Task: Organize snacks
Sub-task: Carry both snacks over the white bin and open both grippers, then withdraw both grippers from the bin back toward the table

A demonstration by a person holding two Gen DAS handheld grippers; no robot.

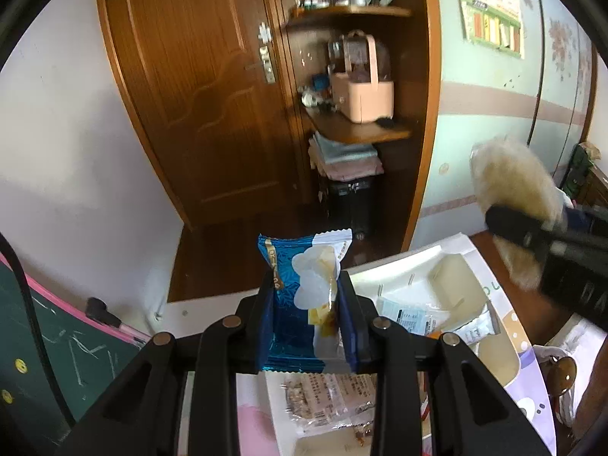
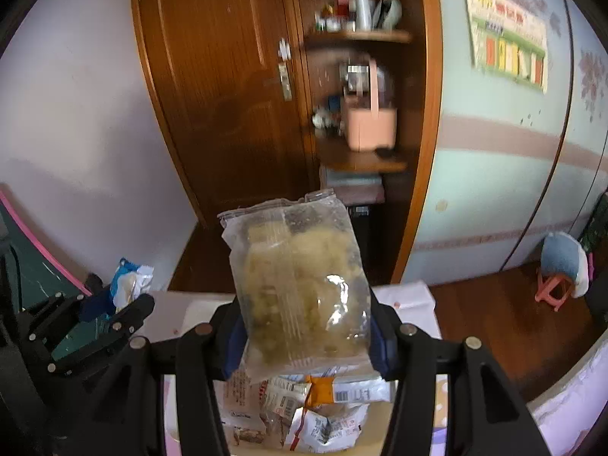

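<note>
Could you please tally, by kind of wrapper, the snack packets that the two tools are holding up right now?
Blue-and-white foil packet, in the left tool: 1
Clear packet of pale yellow snack, in the right tool: 1
Total held: 2
More packets lie in the tray below; the tools hide part of them, so they are not counted.

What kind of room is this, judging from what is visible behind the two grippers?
Probably a room in a home, perhaps a bedroom. A wooden door stands beside built-in wooden shelves holding folded cloths and a pink basket, and a colourful poster hangs on the painted wall.
</note>
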